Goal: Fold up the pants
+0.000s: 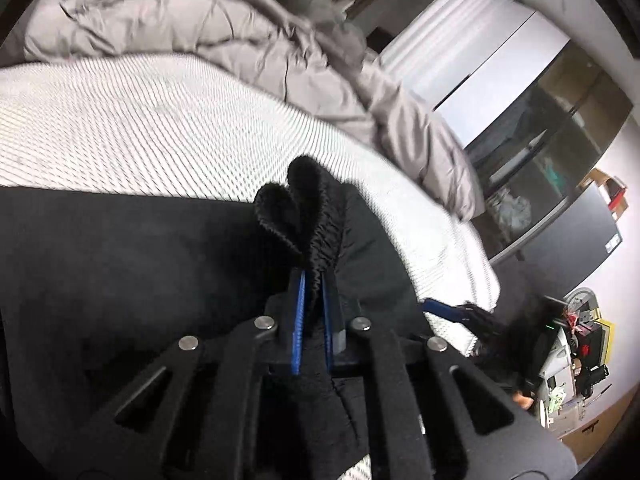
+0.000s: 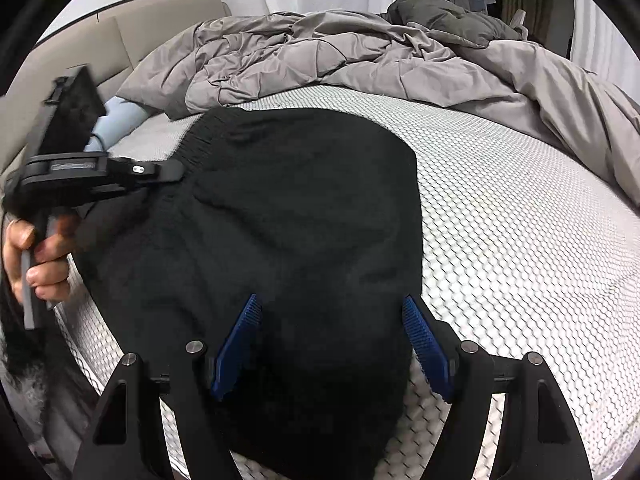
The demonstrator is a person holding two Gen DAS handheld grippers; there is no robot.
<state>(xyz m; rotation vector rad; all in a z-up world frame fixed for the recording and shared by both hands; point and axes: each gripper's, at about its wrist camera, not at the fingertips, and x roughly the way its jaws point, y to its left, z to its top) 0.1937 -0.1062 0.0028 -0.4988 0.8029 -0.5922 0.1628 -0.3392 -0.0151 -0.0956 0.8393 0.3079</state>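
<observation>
Black pants (image 2: pixel 288 216) lie spread on the white patterned mattress (image 2: pixel 500 208). My left gripper (image 1: pixel 314 276) is shut on a bunched fold of the pants' elastic waistband (image 1: pixel 304 208), which sticks up past the blue pads. In the right wrist view the left gripper (image 2: pixel 176 172) is held by a hand at the pants' far left edge. My right gripper (image 2: pixel 332 312) is open, its blue pads (image 2: pixel 240 332) astride the near end of the pants, just above the cloth.
A rumpled grey duvet (image 2: pixel 360 52) is piled along the far side of the bed. A beige headboard (image 2: pixel 120 40) is at the left. The bed edge (image 1: pixel 472 272) drops off to the right, with shelves and clutter (image 1: pixel 568 336) beyond.
</observation>
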